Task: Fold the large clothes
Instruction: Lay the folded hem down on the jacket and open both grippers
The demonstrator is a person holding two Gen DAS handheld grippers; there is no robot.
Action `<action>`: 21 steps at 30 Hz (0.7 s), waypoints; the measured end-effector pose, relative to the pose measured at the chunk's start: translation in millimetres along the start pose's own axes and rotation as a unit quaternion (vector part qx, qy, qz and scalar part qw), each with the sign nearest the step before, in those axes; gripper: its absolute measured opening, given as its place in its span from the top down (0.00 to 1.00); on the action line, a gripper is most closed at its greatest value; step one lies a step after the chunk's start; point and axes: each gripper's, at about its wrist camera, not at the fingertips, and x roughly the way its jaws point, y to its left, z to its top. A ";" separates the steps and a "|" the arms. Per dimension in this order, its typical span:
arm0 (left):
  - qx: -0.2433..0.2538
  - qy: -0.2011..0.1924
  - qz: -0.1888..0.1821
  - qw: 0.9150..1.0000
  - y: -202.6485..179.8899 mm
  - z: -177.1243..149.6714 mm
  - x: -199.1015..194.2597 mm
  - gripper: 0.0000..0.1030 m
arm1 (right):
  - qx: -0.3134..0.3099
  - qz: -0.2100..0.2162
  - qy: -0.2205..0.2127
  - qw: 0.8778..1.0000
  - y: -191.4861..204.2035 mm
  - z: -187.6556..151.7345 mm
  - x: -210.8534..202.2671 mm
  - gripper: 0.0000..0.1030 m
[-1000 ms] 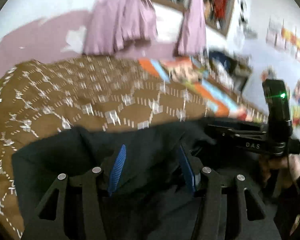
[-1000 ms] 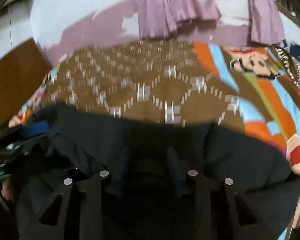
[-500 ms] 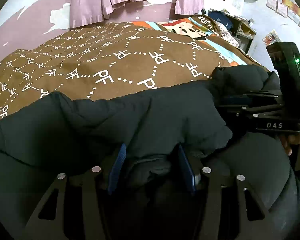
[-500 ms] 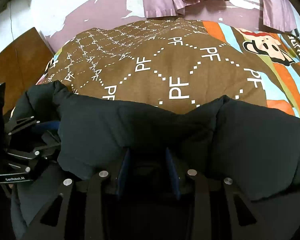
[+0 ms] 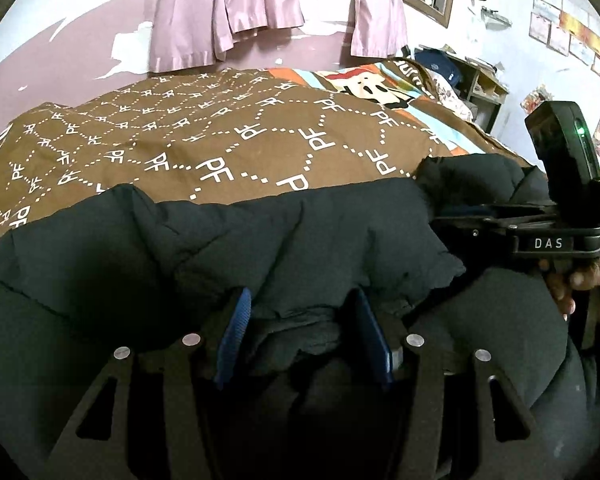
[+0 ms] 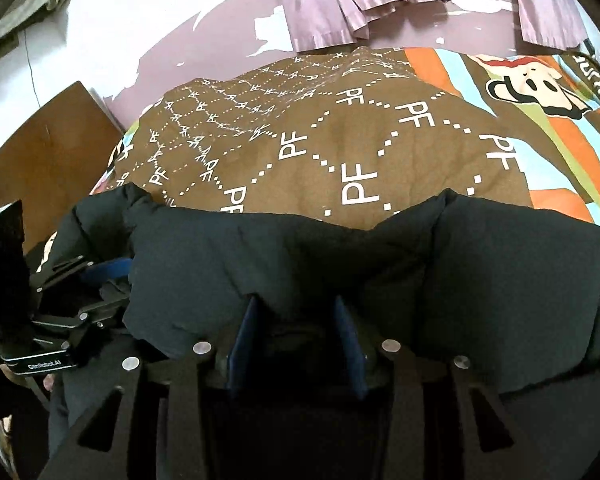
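A black puffy jacket (image 5: 160, 264) (image 6: 500, 276) lies across the near side of a bed, its folded upper edge bulging over both grippers. My left gripper (image 5: 300, 320) is shut on a bunched fold of that edge, which fills the gap between the blue pads (image 5: 236, 328). My right gripper (image 6: 296, 328) also has jacket fabric between its pads (image 6: 244, 332), and its jaws are opening. In the left wrist view the right gripper (image 5: 456, 216) enters from the right, a hand (image 5: 580, 280) holding it. The left gripper (image 6: 100, 276) shows at the left of the right wrist view.
The bed carries a brown blanket (image 5: 220, 140) (image 6: 340, 144) printed with white letters, beside a striped cartoon cover (image 5: 364, 84) (image 6: 540, 88). Pink curtains (image 5: 228, 12) hang on the far wall. A cluttered shelf (image 5: 472, 76) stands at the right, a wooden board (image 6: 40, 140) at the left.
Both grippers have sunk toward the bed with the jacket's edge, which now lies lower and flatter. The right gripper's pads stand slightly wider apart.
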 end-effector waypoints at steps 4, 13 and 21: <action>-0.002 0.002 0.004 1.000 -2.2 1.0 -1.9 0.51 | -0.013 0.006 -0.009 1.000 6.8 -1.6 -5.6 0.45; -0.074 -0.029 -0.002 0.997 9.0 -6.9 -29.0 0.42 | -0.013 0.000 -0.062 0.998 15.2 -10.1 -46.6 0.14; -0.141 -0.067 -0.009 0.988 15.9 -13.1 -64.0 0.31 | -0.016 -0.049 -0.113 0.992 22.7 -21.3 -73.0 0.03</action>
